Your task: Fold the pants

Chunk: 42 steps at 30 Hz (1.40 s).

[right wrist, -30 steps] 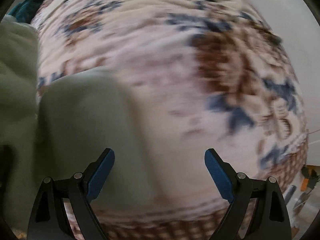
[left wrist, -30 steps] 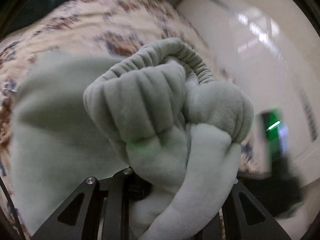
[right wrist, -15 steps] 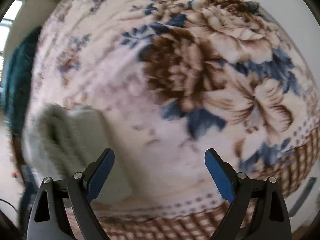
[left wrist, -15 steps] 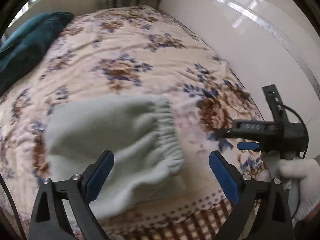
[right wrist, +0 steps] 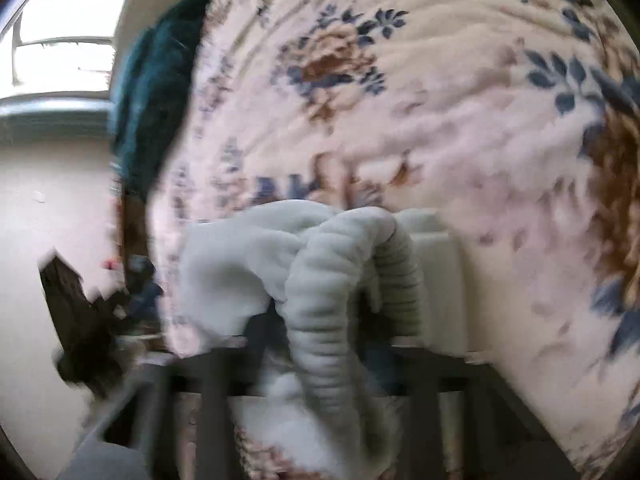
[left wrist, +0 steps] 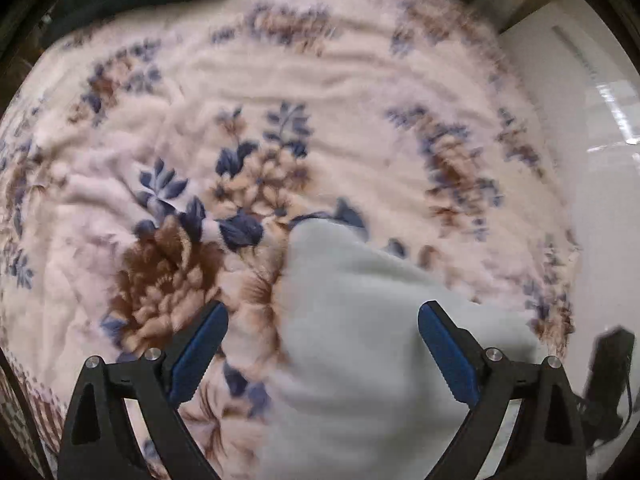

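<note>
One teal blanket [right wrist: 152,92] borders the floral bedspread [left wrist: 320,92] beyond the pants [left wrist: 360,340].

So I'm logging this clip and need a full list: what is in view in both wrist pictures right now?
pants: one, pale green fleece, lying on the blanket; ribbed waistband bunched up in front of the right tool.
blanket: one, cream with brown and blue flowers, covering the bed.
dark teal cloth: one, at the bed's far edge.
white panel: one, glossy, beside the bed.
window: one, bright, in the right wrist view.
left tool: blue pads, jaws opening wide, above the pants, not gripping.
right tool: dark, blurred, jaws closing with the waistband between them.
</note>
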Available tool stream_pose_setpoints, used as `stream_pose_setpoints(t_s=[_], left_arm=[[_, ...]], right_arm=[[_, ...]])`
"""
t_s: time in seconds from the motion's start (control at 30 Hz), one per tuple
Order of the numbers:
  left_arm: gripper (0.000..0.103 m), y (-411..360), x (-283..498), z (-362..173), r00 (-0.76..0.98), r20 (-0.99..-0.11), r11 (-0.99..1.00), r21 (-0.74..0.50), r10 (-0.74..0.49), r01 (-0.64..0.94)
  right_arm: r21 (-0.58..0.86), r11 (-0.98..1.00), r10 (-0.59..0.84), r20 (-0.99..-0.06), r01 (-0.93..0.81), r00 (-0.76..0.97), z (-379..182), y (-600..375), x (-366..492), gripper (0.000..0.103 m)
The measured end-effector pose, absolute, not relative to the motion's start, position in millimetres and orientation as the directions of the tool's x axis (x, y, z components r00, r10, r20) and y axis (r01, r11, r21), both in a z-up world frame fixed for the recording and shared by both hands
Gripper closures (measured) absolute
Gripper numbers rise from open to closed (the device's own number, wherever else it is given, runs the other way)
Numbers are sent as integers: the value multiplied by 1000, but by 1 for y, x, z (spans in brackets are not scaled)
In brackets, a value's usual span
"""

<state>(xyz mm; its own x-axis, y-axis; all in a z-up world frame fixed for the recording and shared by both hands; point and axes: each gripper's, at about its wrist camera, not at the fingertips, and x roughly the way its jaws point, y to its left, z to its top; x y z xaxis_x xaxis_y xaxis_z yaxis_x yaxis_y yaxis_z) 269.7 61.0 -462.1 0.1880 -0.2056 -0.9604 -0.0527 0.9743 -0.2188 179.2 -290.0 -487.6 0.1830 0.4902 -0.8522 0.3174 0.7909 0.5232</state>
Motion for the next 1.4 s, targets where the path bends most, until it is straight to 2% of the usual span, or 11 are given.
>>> stream_pose_setpoints(t_s=[0.1, 0.23, 0.47, 0.53, 0.8, 0.87, 1.03, 1.1, 1.3, 1.37, 1.4], left_arm=[[1, 65, 284, -491, 113, -952, 949, -297, -286, -104], [2, 74, 284, -479, 129, -917, 907, -395, -378, -148], [2, 65, 265, -481, 84, -905, 898, -424, -417, -117], [2, 60, 263, -487, 73, -912, 906, -409, -403, -106], [1, 38, 259, -486, 56, -911, 912, -409, -408, -9], [1, 32, 258, -481, 71, -920, 922, -387, -386, 9], [2, 47, 259, -435, 171, -913, 929, -368, -370, 47], [1, 56, 261, -416, 206, -916, 939, -339, -344, 60], [1, 72, 269, -412, 251, -927, 960, -274, -280, 60], [1, 80, 268, -424, 254, -941, 974, -224, -223, 26], [1, 86, 267, -432, 245, -950, 980, -199, -193, 0]], right_arm=[[427, 830, 401, -904, 359, 149, -498, -298, 179, 67], [535, 744, 535, -836, 400, 124, -491, -307, 170, 26], [621, 633, 690, -723, 461, 28, -499, -285, 105, 25], [623, 614, 697, -716, 484, 37, -515, -274, 91, 68], [461, 691, 550, -835, 557, 9, -512, -292, 34, 75], [463, 674, 588, -808, 576, -39, -533, -289, 40, 69], [471, 766, 506, -862, 439, 42, -467, -296, 60, 17], [471, 781, 471, -876, 411, 109, -442, -302, 64, 14], [540, 757, 484, -842, 369, 241, -438, -301, 130, 16], [531, 755, 481, -847, 386, 225, -459, -294, 150, 58], [483, 764, 466, -872, 427, 153, -480, -294, 158, 61]])
